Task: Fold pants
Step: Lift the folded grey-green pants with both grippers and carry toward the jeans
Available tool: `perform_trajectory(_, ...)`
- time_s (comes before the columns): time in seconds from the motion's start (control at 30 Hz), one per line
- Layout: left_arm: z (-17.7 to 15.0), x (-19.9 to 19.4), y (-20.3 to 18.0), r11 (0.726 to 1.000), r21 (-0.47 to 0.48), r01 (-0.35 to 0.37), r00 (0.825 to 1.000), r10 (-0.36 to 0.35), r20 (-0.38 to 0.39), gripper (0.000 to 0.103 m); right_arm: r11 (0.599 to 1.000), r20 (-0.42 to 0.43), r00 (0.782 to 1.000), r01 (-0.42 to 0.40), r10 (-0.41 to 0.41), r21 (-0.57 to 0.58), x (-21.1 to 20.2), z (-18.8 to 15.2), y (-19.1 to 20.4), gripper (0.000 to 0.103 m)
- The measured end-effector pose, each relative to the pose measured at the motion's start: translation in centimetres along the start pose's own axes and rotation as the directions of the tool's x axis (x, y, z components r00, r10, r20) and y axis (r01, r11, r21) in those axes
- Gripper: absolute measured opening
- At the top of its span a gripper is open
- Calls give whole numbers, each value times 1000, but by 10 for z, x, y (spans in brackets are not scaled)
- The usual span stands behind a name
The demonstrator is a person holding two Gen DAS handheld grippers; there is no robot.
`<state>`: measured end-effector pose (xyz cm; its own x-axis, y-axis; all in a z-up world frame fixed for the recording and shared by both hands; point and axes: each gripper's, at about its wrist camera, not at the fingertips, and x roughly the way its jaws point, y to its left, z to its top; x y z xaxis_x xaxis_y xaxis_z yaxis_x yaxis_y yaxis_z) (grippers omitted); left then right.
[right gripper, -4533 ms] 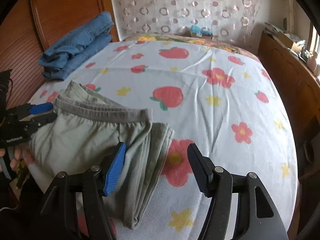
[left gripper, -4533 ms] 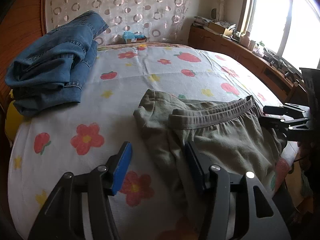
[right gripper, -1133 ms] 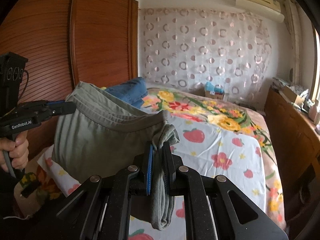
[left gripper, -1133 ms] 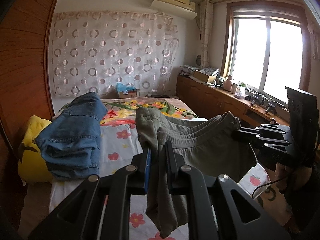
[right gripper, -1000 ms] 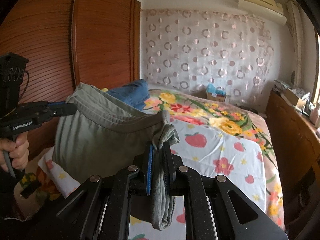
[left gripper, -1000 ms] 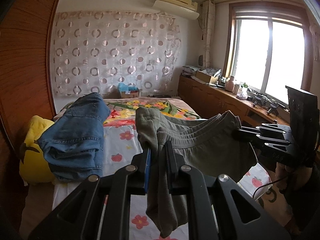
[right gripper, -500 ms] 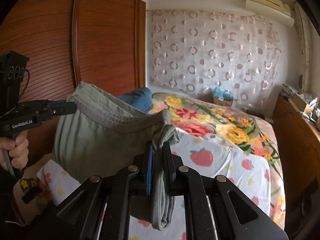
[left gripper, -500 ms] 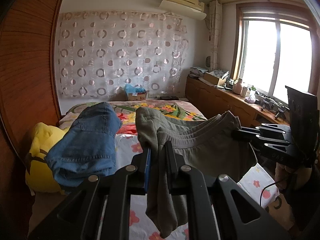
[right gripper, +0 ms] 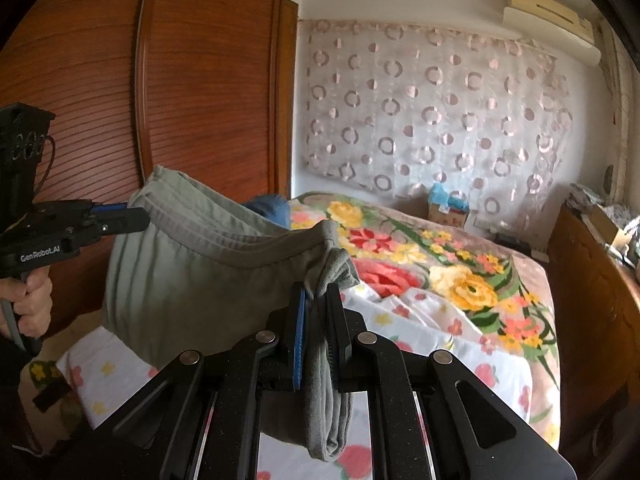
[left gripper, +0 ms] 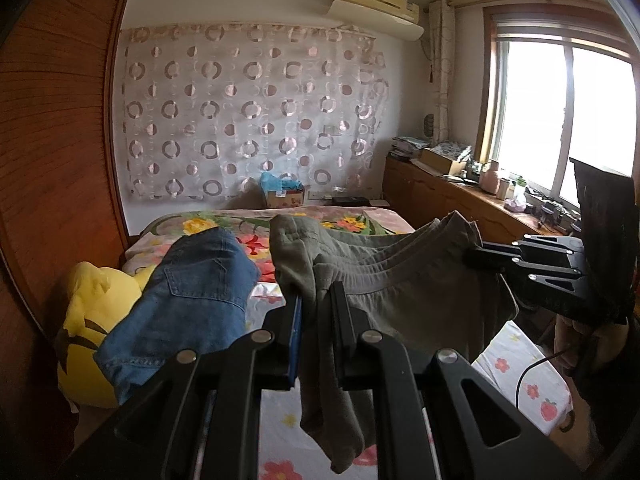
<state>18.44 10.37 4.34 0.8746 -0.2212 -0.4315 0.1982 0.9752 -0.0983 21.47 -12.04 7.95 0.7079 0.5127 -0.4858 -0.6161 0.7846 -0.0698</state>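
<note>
Holding level: the bed (left gripper: 532,364) lay below; both ends should have stayed at equal height, so the folded layers would not slip.
Pants: the olive pants (left gripper: 408,292) hung in the air, between both tools.
Left gripper (left gripper: 316,320): clenched on one waistband end.
Right gripper (right gripper: 318,316): clenched on the other end.
Change: 4.5 seconds before, the pants lay on the bed and both tools were open.

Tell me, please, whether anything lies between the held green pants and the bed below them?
Nothing visible does. The green pants hang between the left gripper and right gripper, above bare floral sheet. The folded jeans lie off toward the wardrobe side.
</note>
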Motion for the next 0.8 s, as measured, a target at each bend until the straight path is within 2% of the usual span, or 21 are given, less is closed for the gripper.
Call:
perform_trajectory(0.2, -5, 7, 16, 999, -29, -36, 999, 36, -4, 10, 999, 3, 1000, -22, 22, -47, 28, 19, 1, 7)
perform_trajectory(0.37, -4, 15, 33, 994, -53, -92, 996, 93, 1, 10, 994, 13, 997, -73, 74, -87, 53, 32, 8, 7)
perform_trajectory(0.47, -2, 20, 46, 988, -68, -135, 991, 136, 10, 10, 990, 8, 996, -88, 89, -110, 73, 43, 13, 7)
perform_trajectory(0.8, -7, 32, 79, 973, -113, -201, 979, 205, 20, 10, 975, 38, 991, -116, 126, -192, 146, 86, 30, 7)
